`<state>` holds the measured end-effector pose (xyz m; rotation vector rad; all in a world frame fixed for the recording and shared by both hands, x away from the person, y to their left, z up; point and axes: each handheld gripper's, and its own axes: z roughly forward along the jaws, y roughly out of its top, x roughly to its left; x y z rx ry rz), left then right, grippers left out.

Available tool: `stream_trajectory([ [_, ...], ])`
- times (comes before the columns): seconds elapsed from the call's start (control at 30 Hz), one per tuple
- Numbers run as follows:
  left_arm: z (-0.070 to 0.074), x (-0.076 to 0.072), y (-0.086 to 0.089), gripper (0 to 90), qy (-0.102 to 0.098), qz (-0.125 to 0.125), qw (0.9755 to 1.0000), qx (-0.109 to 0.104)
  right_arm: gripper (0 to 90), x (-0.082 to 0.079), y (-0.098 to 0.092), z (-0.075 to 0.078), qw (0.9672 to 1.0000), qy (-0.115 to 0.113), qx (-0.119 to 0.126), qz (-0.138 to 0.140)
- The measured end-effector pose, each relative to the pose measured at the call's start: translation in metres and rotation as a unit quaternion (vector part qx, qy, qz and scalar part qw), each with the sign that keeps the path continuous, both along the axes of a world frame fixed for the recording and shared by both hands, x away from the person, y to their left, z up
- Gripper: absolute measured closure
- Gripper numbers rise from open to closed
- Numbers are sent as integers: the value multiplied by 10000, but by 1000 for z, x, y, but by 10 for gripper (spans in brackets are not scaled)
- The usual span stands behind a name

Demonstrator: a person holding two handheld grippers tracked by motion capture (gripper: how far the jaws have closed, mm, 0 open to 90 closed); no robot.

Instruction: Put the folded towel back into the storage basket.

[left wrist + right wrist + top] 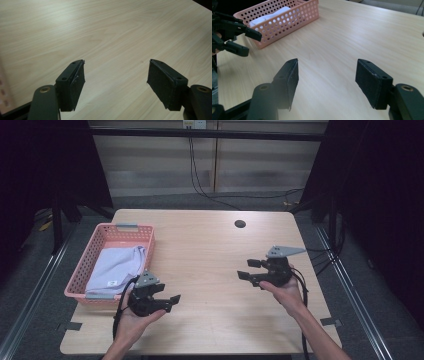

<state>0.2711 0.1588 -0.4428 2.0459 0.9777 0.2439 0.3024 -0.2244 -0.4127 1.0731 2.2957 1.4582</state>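
Your left gripper has its two black jaws spread wide with nothing between them; in the left gripper view only bare pale wood shows past the pads. Your right gripper is the same: jaws parted, empty, pointing across the table toward the other hand. Neither one grasps anything, which fits hands that are free of the load and not reaching for it.

Moving outward, both grippers hang over the open middle of the light wooden table, well apart from each other, each cradled from below in an upturned hand.

The folded pale lavender cloth lies inside the pink perforated plastic basket at the table's left edge, flat and below the rim, with a small white label facing up. My reading is that it sits there because that is where it belongs: tucked in, nothing draped over the side. Your left gripper is just beside the basket's near right corner, not touching it.
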Motion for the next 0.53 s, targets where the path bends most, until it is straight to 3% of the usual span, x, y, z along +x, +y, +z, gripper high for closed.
stream_trajectory([
  [0.2,-13,-15,-15,279,158,-178,9996,128,340,-33,-29,-15,9993,150,-178,-282],
  [0.33,-18,-30,-4,287,-2,-85,9999,69,335,-59,-48,-26,9981,252,-200,-527],
  [0.43,-21,-28,2,289,21,-77,9999,87,330,-71,-59,-40,9965,349,-248,-716],
  [0.53,-26,-24,6,293,98,57,9999,73,312,-72,-68,-50,9947,458,-144,-906],
])
